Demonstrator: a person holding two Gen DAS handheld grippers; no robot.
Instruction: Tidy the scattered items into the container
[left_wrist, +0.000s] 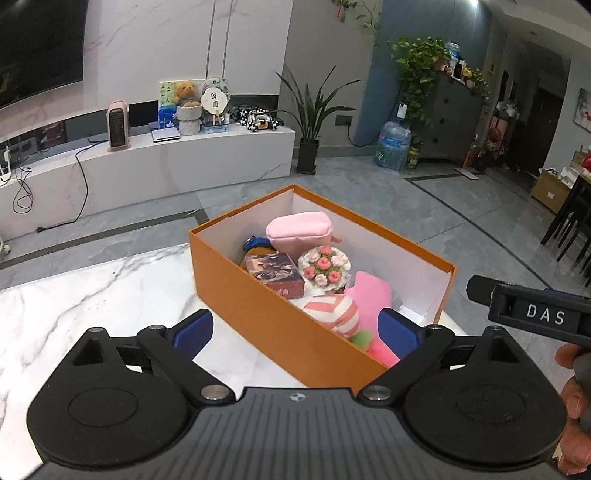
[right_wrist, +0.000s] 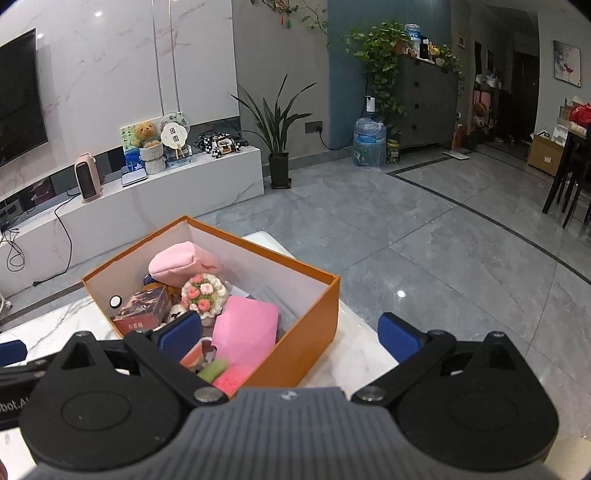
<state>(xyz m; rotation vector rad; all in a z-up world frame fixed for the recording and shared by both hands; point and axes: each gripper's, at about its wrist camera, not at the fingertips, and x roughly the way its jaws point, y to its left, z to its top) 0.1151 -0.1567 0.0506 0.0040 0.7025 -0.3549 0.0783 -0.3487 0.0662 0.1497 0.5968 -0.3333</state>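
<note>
Entry: orange box (left_wrist: 280, 317), on the marble table (left_wrist: 92, 295), long axis running away from me and to the right. It lies straight ahead of my left gripper (left_wrist: 295, 328) and ahead-left of my right gripper (right_wrist: 291, 332); the left looks nearer, I judge. Both sets of jaws spread wide, holding nothing. Contents: pink pouch (left_wrist: 299, 229), flower bouquet (left_wrist: 325, 266), small printed carton (left_wrist: 277, 275), striped toy (left_wrist: 332, 312), pink plush (left_wrist: 369, 295). No loose item visible on the table; nothing obstructs.
</note>
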